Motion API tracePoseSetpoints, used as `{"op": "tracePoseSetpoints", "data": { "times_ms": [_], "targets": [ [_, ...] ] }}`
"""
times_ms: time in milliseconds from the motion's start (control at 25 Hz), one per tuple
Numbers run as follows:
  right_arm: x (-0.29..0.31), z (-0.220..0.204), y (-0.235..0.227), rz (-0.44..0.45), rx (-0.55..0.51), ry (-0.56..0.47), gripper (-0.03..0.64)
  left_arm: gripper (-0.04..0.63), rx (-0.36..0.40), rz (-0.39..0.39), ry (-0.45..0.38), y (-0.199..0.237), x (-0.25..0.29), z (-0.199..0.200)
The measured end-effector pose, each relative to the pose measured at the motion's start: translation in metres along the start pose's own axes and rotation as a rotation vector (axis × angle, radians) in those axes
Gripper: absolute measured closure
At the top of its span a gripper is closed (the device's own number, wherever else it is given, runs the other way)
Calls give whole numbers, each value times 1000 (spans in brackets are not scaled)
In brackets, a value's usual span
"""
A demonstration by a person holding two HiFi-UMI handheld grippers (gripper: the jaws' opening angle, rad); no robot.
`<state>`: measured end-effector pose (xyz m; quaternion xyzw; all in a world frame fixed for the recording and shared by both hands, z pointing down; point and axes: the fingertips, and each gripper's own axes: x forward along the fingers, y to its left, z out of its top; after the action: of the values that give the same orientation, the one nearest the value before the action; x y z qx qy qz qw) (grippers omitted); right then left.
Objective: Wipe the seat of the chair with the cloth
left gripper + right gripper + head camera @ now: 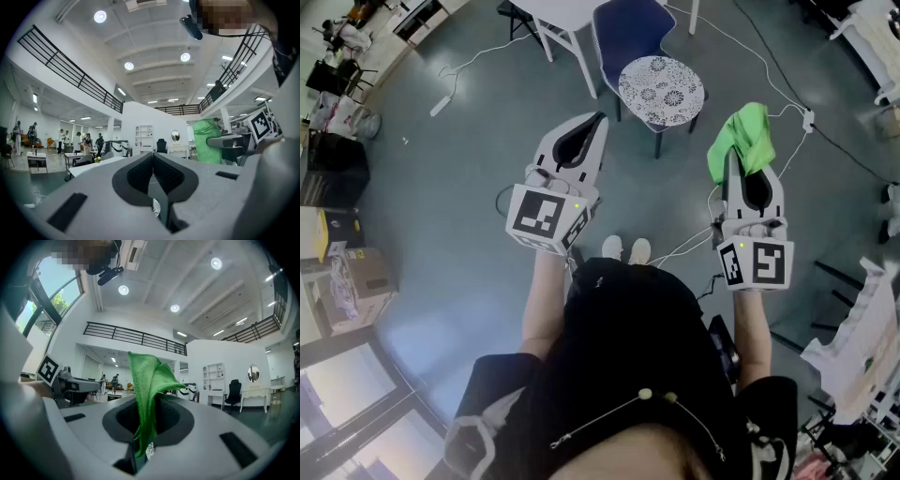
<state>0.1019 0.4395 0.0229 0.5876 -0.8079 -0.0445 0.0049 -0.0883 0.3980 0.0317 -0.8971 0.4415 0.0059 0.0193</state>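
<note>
The right hand-held gripper (149, 414) is clamping the green cloth (150, 373) by one bunched edge, and the rest is flopping over loosely. It looks soft, light and limp, so a gathered fold is probably the surest place to hold it. The left hand-held gripper (153, 163) is hovering with its jaws together, empty. Both are hanging near the chair (630, 28), with the cloth off to the right of the patterned seat (661, 91) and not touching it.

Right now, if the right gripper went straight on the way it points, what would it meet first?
Probably nothing near: the right gripper, shut on the green cloth, points level into the open hall. The chair sits lower, to its left.
</note>
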Motion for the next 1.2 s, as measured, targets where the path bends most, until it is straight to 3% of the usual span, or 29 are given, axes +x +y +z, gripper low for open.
{"op": "tracePoseSetpoints", "data": {
  "times_ms": [400,640,880,1200],
  "targets": [
    [3,-3,-4,12,-6,6,568,588,-3,3,-3,1,5,2],
    [7,0,-11,34,53,-28,566,589,-8,8,0,4,12,0],
    [21,-10,-28,65,-1,-14,566,588,-9,28,8,7,35,-9],
    [72,-37,-60,62,-90,35,566,589,-2,-27,28,26,87,-33]
  ]
}}
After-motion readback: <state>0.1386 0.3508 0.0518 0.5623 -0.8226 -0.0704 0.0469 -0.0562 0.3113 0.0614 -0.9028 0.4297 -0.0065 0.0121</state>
